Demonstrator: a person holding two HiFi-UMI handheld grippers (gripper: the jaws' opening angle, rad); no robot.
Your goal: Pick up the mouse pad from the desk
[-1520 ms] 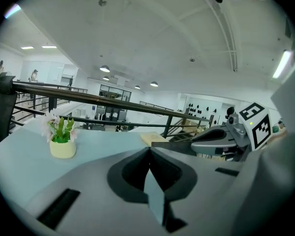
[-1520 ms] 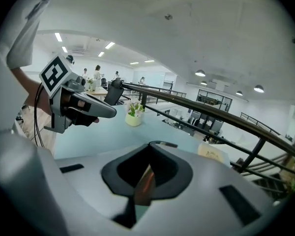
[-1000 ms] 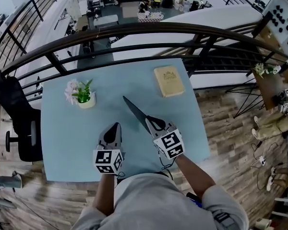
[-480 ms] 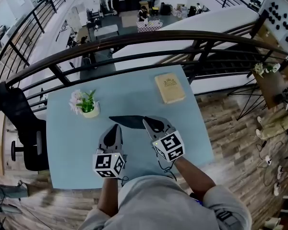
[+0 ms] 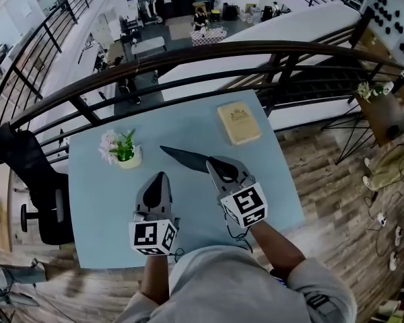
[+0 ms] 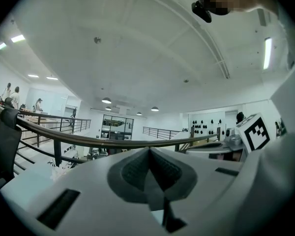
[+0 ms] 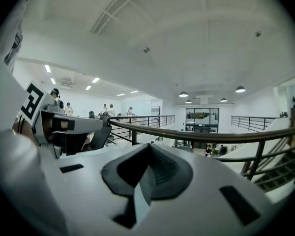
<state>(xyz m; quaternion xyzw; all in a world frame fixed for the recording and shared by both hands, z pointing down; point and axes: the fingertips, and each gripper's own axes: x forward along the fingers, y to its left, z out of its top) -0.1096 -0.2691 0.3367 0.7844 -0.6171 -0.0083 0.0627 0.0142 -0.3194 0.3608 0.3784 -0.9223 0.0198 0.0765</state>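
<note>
Over at the left of the pale blue table point(image 5: 94, 214) a small potted plant point(image 5: 123, 151) stood undisturbed. Next came the left tongs point(image 5: 159, 178), held level over the table, their tips pressed together with nothing between them; they took no part in the hold. Just to their right the mouse pad point(image 5: 183, 157) showed as a thin dark blade, nearly edge-on, tilted and jutting out leftward from the right tongs point(image 5: 215, 167). Those were pinched down on its near end, almost fully closed on the thin sheet. As far as I could judge, the whole pad was off the table, with no corner resting on it. Further right, toward the railing, a tan book point(image 5: 238, 122) lay flat, well apart from all this. To my eye the pick-up was essentially done; all that seemed left was keeping the pad pinched and in the air.
</note>
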